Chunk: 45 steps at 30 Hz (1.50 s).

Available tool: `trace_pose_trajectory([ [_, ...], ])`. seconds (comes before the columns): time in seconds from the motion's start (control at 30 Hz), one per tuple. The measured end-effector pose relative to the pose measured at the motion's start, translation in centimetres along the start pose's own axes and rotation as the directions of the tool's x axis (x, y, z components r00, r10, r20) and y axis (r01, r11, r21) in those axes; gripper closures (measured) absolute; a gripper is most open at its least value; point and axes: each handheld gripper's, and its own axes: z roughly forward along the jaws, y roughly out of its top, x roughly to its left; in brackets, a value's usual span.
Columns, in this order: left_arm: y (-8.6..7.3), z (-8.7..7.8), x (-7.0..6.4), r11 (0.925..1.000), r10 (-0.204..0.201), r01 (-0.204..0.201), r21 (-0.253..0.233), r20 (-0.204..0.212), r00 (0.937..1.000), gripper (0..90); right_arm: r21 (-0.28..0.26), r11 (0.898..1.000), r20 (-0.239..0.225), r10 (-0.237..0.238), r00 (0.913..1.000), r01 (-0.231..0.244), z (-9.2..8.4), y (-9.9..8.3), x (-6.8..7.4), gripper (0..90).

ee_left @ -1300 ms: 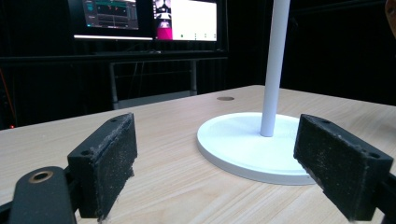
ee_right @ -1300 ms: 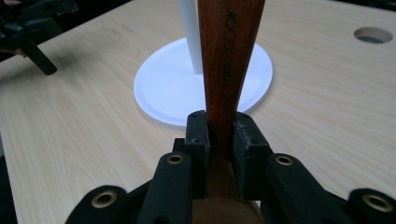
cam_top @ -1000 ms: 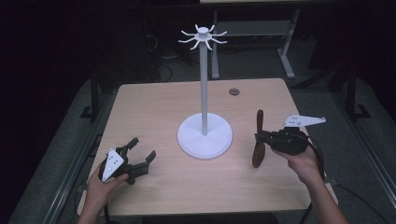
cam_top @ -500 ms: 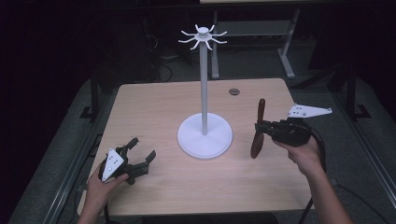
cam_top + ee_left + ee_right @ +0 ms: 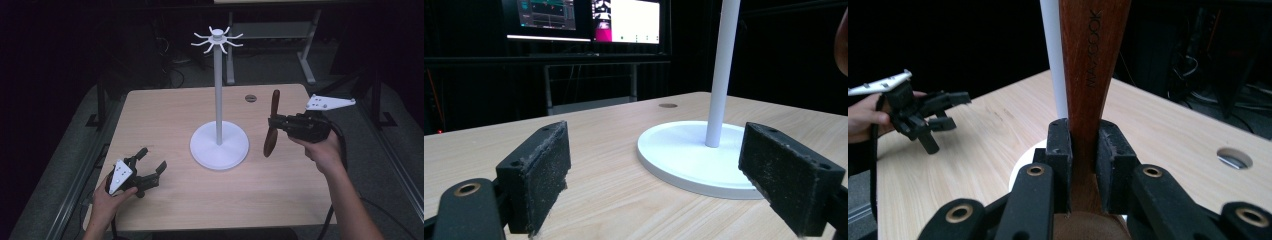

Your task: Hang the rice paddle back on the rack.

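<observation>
Clamping a smooth dark wooden spoon (image 5: 272,125) upright, the right gripper (image 5: 278,125) nears the white stand (image 5: 218,145); the left gripper (image 5: 150,167) gapes empty.

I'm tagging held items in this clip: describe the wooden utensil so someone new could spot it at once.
Start at the white stand in the middle of the wooden table; its tall pole ends in a ring of hooks. Just to its right, the right claw is shut on a dark reddish-brown wooden utensil, held upright above the tabletop. It is the one brown thing among white and black parts.
</observation>
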Motion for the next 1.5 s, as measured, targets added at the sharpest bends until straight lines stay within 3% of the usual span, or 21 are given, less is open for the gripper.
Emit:
trace_pose_trajectory([
  [0.93, 0.0, 0.0, 0.0, 1.0, -0.002, 0.002, -0.004, 0.002, 1.0, 12.9, -0.091, 0.992, -0.044, -0.092, 0.9948, 0.087, 1.5, 9.0, 1.1, 77.7],
  [1.5, 0.0, 0.0, 0.0, 1.0, 0.0, 0.0, -0.002, 0.004, 1.0, 12.9, -0.111, 0.989, -0.059, -0.102, 0.993, 0.095, 3.9, 11.5, 1.6, 77.6],
])
